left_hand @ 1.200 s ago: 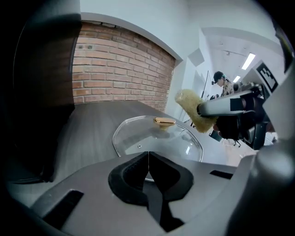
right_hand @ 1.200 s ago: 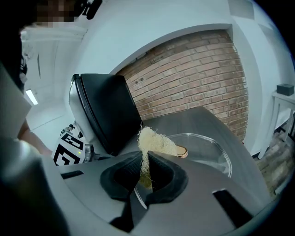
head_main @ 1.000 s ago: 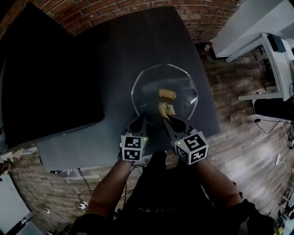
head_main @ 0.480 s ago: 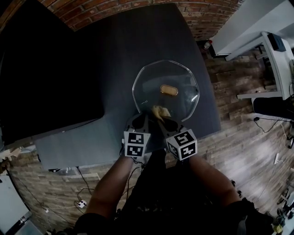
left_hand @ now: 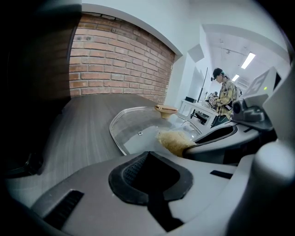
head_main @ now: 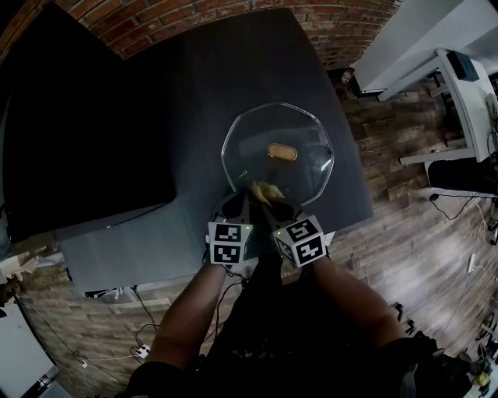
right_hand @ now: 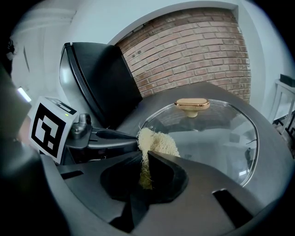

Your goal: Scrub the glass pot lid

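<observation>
Right tool (right_hand: 146, 161) is clamped on a pale, fibrous scrubber (right_hand: 156, 142) whose loose end sticks out past the jaws and rests on the near edge of the glass pot lid (head_main: 277, 148). Left tool (left_hand: 147, 156) has its jaws pressed together with nothing between them. Its tip sits just short of the lid's near rim, and no view makes clear whether it touches the glass. From the head view the two tools lie side by side, close together and angled inward, both pointing at the same near portion of the lid, with the person's forearms running back from them. The lid lies flat on the dark grey desk (head_main: 194, 93) with its dome up, towards the desk's right side, and its tan oval knob (head_main: 282, 152) sits in the middle. A small vent hole (left_hand: 139, 132) shows in the glass in the left gripper view. Behind the desk runs a brick wall (head_main: 233, 19), a large black panel (right_hand: 101, 78) stands at the left, and wooden floor (head_main: 405, 218) spreads out to the right. A person (left_hand: 226, 92) stands far back in the room.
</observation>
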Action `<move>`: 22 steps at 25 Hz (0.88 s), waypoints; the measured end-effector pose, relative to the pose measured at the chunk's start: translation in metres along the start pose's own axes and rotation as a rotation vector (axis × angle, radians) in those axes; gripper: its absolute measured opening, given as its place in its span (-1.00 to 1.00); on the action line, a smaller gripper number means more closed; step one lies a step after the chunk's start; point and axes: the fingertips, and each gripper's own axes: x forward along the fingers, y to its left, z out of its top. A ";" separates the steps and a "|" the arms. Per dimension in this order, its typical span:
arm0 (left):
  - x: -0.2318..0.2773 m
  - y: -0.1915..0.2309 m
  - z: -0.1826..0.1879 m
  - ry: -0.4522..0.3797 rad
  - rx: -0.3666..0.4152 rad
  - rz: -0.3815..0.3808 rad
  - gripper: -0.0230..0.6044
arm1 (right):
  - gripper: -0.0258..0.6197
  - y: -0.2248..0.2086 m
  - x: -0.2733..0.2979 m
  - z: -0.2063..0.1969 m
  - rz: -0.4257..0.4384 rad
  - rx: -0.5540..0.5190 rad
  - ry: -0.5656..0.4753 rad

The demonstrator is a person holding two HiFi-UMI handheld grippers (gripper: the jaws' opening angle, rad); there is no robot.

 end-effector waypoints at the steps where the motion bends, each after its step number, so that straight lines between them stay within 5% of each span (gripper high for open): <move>1: 0.000 0.000 0.000 0.000 0.001 -0.001 -0.82 | -0.79 0.001 0.000 -0.001 -0.001 -0.003 0.005; 22: 0.001 -0.005 -0.001 0.021 0.009 0.019 -0.82 | -0.79 0.002 -0.005 -0.004 0.125 -0.054 0.074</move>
